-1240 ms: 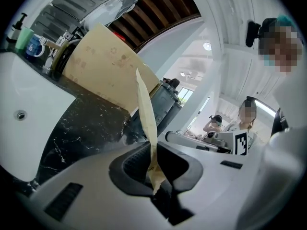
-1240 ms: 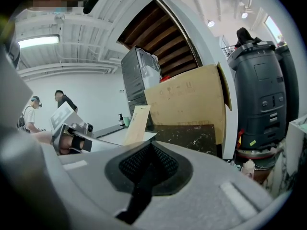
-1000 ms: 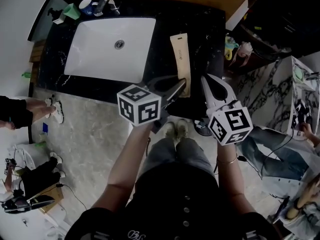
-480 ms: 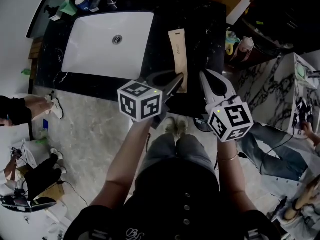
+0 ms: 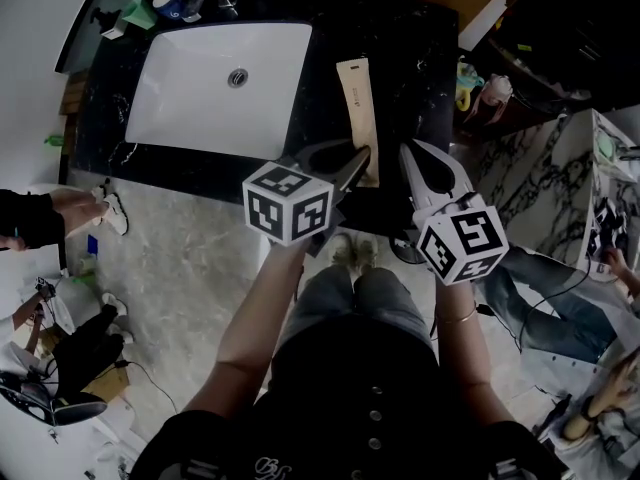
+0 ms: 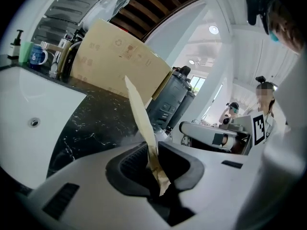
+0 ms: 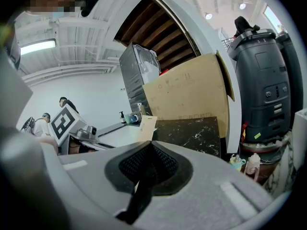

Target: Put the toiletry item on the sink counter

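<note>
Barely anything has changed in the last second. The left gripper [image 5: 353,168] has drifted slightly rightward and still pinches the near end of the flat tan paper sachet [image 5: 358,108]. The sachet sticks out ahead of that gripper over the black marble worktop [image 5: 412,58]. The white rectangular sink basin [image 5: 200,98] is ahead and to the gripper's left. The right gripper [image 5: 425,173], just beside the left one, has its jaws pressed together on nothing. The sachet looks placed but not yet released, and I can't tell whether it touches the worktop.
</note>
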Tool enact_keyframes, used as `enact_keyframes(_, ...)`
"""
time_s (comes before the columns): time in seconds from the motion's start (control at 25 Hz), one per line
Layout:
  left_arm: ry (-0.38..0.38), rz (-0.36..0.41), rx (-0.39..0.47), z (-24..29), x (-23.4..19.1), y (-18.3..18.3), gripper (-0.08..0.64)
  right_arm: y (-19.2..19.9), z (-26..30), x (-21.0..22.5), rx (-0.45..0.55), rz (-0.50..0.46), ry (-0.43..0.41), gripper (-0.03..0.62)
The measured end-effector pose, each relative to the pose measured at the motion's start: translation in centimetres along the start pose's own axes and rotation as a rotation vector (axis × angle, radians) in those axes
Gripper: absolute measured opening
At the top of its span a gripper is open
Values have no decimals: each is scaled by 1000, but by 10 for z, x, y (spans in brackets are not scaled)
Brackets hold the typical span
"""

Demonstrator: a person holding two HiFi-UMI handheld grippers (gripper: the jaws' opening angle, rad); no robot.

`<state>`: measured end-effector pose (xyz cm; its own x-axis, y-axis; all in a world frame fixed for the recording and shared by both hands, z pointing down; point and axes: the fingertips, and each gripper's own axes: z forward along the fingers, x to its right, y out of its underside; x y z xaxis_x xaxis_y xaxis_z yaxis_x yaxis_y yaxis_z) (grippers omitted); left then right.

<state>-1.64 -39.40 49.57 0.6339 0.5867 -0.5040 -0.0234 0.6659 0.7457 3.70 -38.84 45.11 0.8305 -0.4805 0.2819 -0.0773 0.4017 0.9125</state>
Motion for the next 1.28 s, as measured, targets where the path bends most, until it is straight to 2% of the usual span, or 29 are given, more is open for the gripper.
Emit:
enact_keyframes(0.32, -63, 113, -49, 2, -5, 5, 87, 3, 0, -2, -6, 6, -5, 5)
enact_keyframes(0.64, -77, 118, -45, 2, -6, 5, 112, 0, -2, -1, 1, 7, -5, 5)
enact_keyframes(0.96, -83, 121, 8, -7, -4, -7, 115, -5, -4, -7, 14, -8, -7, 5)
enact_keyframes(1.28, -39, 163, 94, -28, 19, -32, 114, -23, -15, -22, 49, -43, -5, 5)
